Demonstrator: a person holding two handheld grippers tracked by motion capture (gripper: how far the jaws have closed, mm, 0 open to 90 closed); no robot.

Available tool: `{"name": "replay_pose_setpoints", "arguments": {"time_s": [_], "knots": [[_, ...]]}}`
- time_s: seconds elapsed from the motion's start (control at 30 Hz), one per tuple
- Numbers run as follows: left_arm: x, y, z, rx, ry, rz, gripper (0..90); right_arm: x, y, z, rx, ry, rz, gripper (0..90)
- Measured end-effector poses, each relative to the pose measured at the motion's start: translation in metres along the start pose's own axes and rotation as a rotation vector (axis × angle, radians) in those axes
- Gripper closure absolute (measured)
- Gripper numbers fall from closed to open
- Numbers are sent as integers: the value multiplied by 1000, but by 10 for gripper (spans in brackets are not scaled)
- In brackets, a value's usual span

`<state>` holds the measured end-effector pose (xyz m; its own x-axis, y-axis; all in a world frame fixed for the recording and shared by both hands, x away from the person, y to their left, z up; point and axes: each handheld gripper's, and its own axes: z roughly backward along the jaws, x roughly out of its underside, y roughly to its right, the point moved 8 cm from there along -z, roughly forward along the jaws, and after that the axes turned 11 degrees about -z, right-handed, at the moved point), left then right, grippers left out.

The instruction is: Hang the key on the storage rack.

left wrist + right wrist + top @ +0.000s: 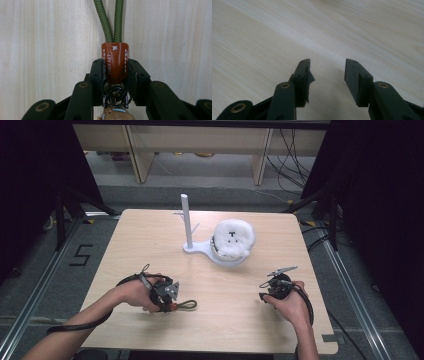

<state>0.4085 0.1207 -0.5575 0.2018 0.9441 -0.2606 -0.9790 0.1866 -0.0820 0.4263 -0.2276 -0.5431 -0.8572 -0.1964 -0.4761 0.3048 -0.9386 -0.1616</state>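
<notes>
Keychain leather tab (pixel 115 62) clamped in left claw (pixel 115 68), olive cord loop (pixel 185 305) lying on bench (pixel 150 245) at 7 o'clock. Right claw (pixel 327 72) wide, holding nothing, at 5 o'clock.

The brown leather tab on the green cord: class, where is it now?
In the left gripper view, the leather tab sits centre, clamped by the left gripper, just above the metal rings.
</notes>
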Motion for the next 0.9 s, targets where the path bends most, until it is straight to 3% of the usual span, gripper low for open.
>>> {"name": "replay_pose_setpoints", "arguments": {"time_s": [0.07, 0.13, 0.2, 0.53, 0.6, 0.67, 0.77, 0.9], "knots": [[-2, 2, -1, -13, 42, 41, 679, 1, -2, 1, 1, -8, -22, 567], [1, 0, 2, -20, 34, 20, 680, 1, -2, 1, 1, -4, -20, 567], [-3, 1, 2, -45, 86, 59, 681, 0, 0, 1, 6, -5, -7, 567], [-3, -4, 12, -140, 218, 129, 684, -2, 2, 1, 4, 12, 8, 567], [-4, -5, 14, -170, 272, 163, 684, -2, 2, 0, 3, 14, 9, 567], [-1, -7, 20, -202, 305, 170, 685, -1, 0, 2, 8, 6, -9, 567], [2, -9, 27, -236, 355, 191, 685, -3, 2, 1, 6, 25, 9, 567], [3, -11, 33, -284, 441, 254, 685, -4, 2, 1, 9, 31, 8, 568]]}}
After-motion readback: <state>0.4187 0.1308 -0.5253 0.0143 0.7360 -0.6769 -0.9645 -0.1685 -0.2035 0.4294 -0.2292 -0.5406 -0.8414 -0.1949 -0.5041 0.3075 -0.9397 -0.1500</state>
